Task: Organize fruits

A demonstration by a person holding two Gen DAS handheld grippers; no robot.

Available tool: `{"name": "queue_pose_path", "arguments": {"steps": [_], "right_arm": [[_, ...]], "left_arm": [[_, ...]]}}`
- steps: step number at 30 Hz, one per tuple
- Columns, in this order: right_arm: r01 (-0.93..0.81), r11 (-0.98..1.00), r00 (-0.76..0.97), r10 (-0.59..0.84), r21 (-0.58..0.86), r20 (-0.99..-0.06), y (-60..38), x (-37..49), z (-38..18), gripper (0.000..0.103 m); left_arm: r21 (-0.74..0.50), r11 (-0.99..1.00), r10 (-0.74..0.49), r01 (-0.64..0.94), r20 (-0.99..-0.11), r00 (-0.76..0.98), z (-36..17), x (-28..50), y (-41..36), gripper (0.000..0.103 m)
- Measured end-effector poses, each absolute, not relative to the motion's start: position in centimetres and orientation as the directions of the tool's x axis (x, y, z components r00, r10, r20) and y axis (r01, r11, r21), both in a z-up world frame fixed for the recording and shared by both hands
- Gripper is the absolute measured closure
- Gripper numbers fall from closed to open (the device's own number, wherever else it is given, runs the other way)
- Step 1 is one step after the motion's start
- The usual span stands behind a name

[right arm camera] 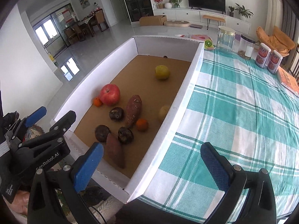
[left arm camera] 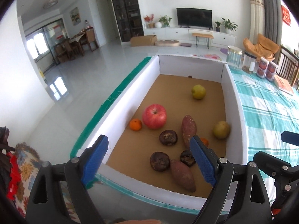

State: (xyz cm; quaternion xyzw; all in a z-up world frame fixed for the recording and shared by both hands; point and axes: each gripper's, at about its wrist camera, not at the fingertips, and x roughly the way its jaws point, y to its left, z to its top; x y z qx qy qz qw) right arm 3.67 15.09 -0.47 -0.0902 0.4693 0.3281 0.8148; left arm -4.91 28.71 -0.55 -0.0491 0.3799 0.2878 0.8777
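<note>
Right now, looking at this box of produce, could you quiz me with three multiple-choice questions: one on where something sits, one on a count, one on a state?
1. The small orange mandarin beside the red apple lies:
A. in the white cardboard box
B. on the checked cloth
C. in a jar

2. Dark brown round fruits in the box:
A. one
B. three
C. five

3. The left claw is:
A. shut on the apple
B. open, empty
C. shut on a sweet potato

Answers: A, it rests on the box floor; B, three show; B, nothing sits between its blue pads.

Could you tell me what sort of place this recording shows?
Most likely a home living room: a flat black television on a long white cabinet, potted green plants, and a wooden dining set beyond.
</note>
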Motion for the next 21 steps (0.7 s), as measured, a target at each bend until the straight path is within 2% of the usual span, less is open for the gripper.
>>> {"name": "queue_pose_path", "arguments": {"steps": [8,10,21], "right_arm": [[-0.640,0.753,0.335,0.454,0.155,-0.826,16.6,2.6,-0.2,0.000],[-0.639,0.754,0.334,0.450,0.152,-0.828,16.8,2.6,-0.3,0.000],[-0.651,0.748,0.326,0.427,0.127,-0.844,18.3,2.5,-0.7,0.000]], "left_arm": [[0.111,0.830,0.446,-0.547,-0.722,0.529,-1.1,-5.4,29.9,0.012],[0.120,0.831,0.448,-0.542,-0.721,0.528,-1.1,-5.4,29.9,0.007],[0.086,0.831,0.420,-0.550,-0.745,0.519,-1.2,-5.7,31.1,0.007]]}}
